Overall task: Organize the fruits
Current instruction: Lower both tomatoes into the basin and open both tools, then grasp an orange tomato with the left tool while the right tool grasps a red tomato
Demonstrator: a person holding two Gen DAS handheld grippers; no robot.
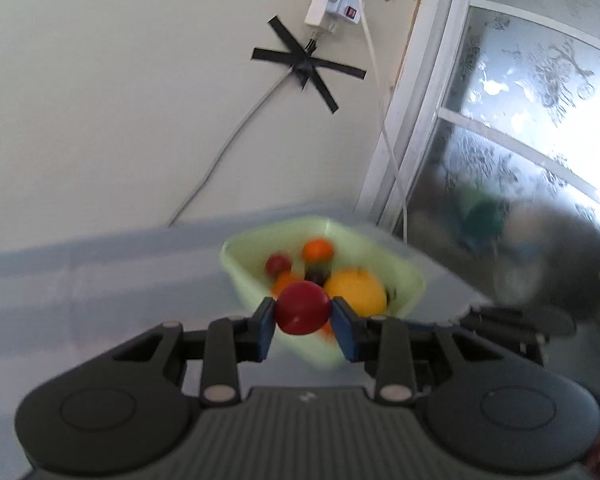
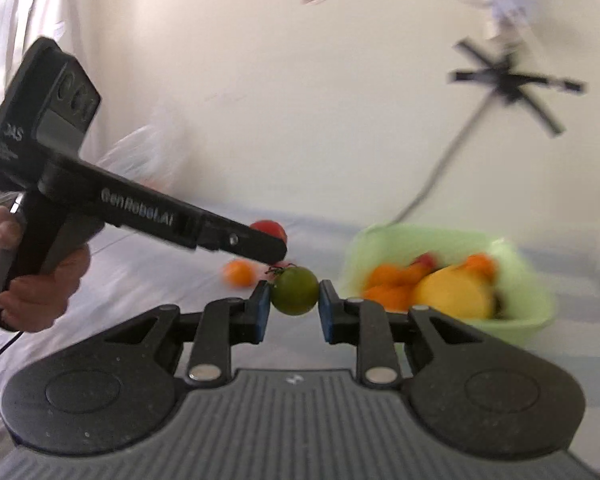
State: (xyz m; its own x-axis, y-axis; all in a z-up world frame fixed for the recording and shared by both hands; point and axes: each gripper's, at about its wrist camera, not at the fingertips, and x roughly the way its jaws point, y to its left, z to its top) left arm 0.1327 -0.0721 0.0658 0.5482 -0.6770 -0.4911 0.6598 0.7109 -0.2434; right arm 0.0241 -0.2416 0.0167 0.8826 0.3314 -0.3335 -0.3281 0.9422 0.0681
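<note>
Your red fruit (image 1: 302,308) sits pinched between the blue pads (image 1: 265,330) of your left gripper (image 1: 303,330), held just short of the pale green bowl (image 1: 240,270), whose near wall lies straight ahead of and below the fingertips. Inside the bowl, beyond the tips, you already have a large yellow fruit (image 1: 356,292), some orange ones (image 1: 318,250) and a small red one (image 1: 278,264). Your right gripper (image 2: 294,312) has its pads around a green tomato (image 2: 294,290); the left pad touches, but a sliver of gap shows at the right pad, so I cannot tell whether that grip is firm. From that gripper the bowl (image 2: 540,280) is ahead to the right, and two loose fruits, one orange (image 2: 239,273) and one red (image 2: 270,228), lie ahead on the light blue table (image 2: 148,280).

The risks, as I judge them: both round fruits are held only at the pad tips, so a quick swing could roll them out. Both views are blurred, which hints at speed. Release the red one too early and it lands on the table before the rim. Your two tools are also close together, and they may knock each other
</note>
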